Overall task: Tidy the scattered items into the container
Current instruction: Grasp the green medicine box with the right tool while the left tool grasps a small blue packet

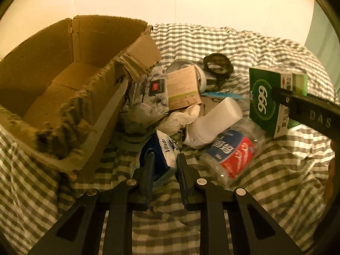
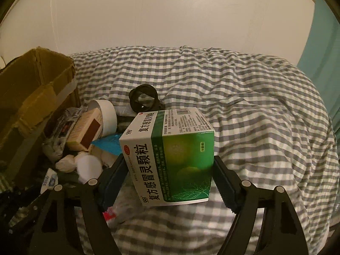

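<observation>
Cardboard box (image 1: 70, 80) stands open at my left on the checked blanket (image 1: 276, 170), and it looks empty inside, so the tidying is at its beginning, I think. Most items lie in 1 heap just beside its torn wall.

My left gripper (image 1: 164, 163) has its 2 fingers nearly together, pinching the blue and white tissue pack (image 1: 163, 155) at the near edge of the heap. The pack is soft and thin, so a narrow grip is enough. It seems a little lifted at the gripped end, but I cannot tell if it is fully free from the blanket.

My right gripper (image 2: 170, 170) is wide, with the green medicine carton (image 2: 170, 159) between its pads (image 2: 226, 182). The pads touch both side faces and the carton sits tilted above the blanket, so I judge it is held. I took it across the short sides because there the fingers fit.

A plastic bottle (image 1: 231, 150), a white tape roll (image 2: 107, 114) and a black round thing (image 2: 144, 101) wait in the heap. Next, both items should go over the wall of the box.
</observation>
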{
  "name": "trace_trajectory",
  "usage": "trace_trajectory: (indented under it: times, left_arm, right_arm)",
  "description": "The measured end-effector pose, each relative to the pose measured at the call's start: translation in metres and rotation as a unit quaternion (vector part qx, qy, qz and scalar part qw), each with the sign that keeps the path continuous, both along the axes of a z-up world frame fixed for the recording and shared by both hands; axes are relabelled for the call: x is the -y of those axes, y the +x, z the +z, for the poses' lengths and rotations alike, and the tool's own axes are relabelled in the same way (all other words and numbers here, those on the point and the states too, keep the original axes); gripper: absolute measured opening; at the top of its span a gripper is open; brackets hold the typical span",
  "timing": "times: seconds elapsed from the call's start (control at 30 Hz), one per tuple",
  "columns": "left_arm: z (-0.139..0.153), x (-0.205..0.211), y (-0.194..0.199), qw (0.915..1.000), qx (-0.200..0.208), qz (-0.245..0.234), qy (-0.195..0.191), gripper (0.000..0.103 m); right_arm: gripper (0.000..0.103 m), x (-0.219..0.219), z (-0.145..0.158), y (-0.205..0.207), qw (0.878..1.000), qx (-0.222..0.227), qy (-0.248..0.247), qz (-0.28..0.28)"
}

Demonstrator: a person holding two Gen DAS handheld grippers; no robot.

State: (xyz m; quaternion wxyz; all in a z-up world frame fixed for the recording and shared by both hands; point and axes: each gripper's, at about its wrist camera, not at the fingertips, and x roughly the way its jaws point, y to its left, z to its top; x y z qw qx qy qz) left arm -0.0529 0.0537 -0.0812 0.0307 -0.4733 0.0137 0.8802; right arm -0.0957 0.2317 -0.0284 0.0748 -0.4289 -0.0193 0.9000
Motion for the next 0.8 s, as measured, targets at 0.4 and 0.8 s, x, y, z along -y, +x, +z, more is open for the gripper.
trace_trajectory:
  times: [0.4,0.8]
  left_arm:
    - [0.104,0.013,0.018,0.9941,-0.071,-0.039,0.073,0.019]
    - [0.175,0.067,-0.018,0.9906,-0.122,-0.044,0.042,0.019]
  right_arm:
    - [0.078,0.019,0.075,0.055,1.000,-0.027,-0.003,0.003]
    - [0.078,0.082,0.154,0.041,0.996,-0.065,-0.006,0.066]
